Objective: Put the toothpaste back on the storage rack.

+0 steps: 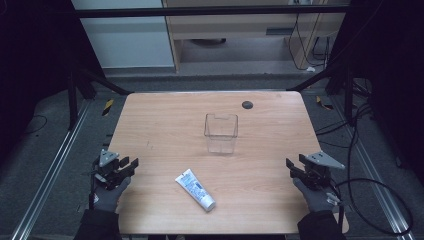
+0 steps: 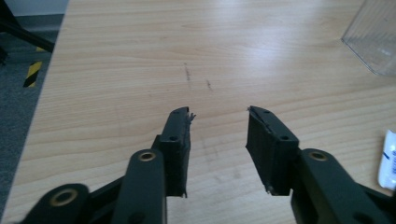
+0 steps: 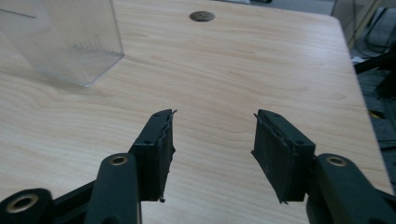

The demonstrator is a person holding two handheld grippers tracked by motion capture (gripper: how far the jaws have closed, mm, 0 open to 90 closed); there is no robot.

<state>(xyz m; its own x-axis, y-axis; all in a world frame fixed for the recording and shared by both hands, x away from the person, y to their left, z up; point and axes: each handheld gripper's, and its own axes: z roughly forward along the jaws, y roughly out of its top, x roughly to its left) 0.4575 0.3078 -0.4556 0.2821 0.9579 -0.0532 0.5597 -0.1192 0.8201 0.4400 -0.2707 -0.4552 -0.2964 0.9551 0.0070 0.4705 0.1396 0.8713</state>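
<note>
While both grippers' jaws gape empty, one tube point(image 1: 195, 189) and one clear container point(image 1: 220, 133) sit between them.

We can't read the print on the white squeeze tube with blue label point(image 1: 195, 189), too small in the high view; in the left gripper view the pic's right edge cuts it to a sliver. The clear plastic box point(image 3: 60, 39) is cropped top & left in the right gripper view, and in the left gripper view just a corner shows.
</note>
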